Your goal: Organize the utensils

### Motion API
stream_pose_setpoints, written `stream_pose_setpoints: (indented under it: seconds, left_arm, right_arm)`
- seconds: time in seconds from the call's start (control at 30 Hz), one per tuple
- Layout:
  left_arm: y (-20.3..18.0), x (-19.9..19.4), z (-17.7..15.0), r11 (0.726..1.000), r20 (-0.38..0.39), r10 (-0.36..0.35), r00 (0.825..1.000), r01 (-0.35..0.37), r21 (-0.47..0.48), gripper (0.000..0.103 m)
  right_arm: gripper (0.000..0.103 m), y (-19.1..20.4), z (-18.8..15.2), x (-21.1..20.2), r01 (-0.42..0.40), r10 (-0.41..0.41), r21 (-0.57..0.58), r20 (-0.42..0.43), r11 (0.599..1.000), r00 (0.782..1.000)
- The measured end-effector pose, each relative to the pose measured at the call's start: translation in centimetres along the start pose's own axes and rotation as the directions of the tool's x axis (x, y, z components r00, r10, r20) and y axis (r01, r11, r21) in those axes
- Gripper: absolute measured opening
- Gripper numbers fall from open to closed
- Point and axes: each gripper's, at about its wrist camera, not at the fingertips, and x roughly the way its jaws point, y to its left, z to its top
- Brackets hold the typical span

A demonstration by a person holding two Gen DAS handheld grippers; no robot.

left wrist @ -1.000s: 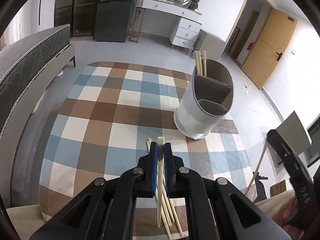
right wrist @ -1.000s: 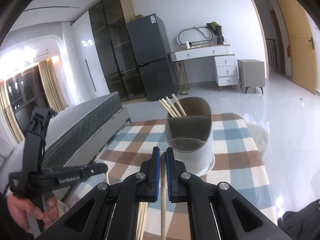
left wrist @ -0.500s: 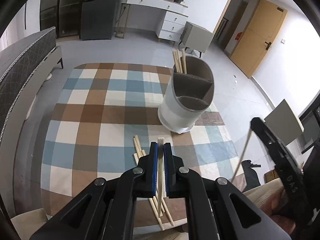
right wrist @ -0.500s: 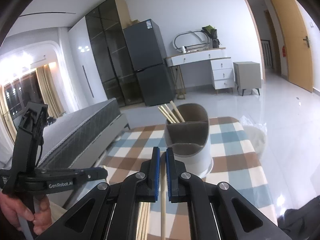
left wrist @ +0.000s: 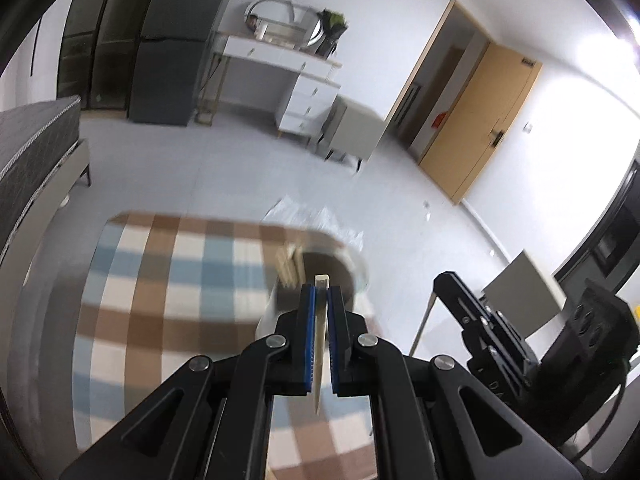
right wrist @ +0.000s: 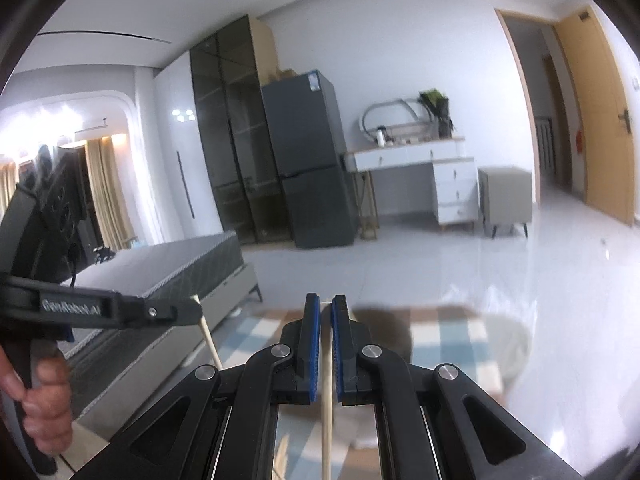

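Our left gripper (left wrist: 319, 294) is clenched on a pale chopstick (left wrist: 319, 344), its blunt end poking just past the fingertips, with the blurred white utensil holder (left wrist: 320, 280) right ahead and below. Our right gripper (right wrist: 326, 312) pinches a second chopstick (right wrist: 327, 420) running back beneath it. Both sticks look light, stiff and smooth, so we judge a mid-length grip steadier against pivoting.
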Motion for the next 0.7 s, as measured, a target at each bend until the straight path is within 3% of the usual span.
stream_pose_setpoints:
  seconds: [0.3, 0.47, 0.7]
  left_arm:
    - [0.6, 3.1, 5.5, 0.998, 0.087, -0.037, 0.996, 0.041, -0.048, 0.001]
    - [2.3, 5.6, 6.6, 0.993, 0.09, -0.046, 0.995, 0.055, -0.108, 0.001]
    - [3.7, 8.1, 7.6, 0.986, 0.082, -0.057, 0.995, 0.069, -0.154, 0.001]
  right_arm:
    - [0.005, -0.2, 6.0, 4.6, -0.016, 0.031, -0.151, 0.098, 0.988, 0.995]
    - [0.005, 0.6, 6.3, 7.5, -0.04, 0.072, -0.243, 0.123, 0.969, 0.99]
    - [0.005, 0.1, 5.5, 10.9, -0.04, 0.077, -0.253, 0.137, 0.967, 0.988]
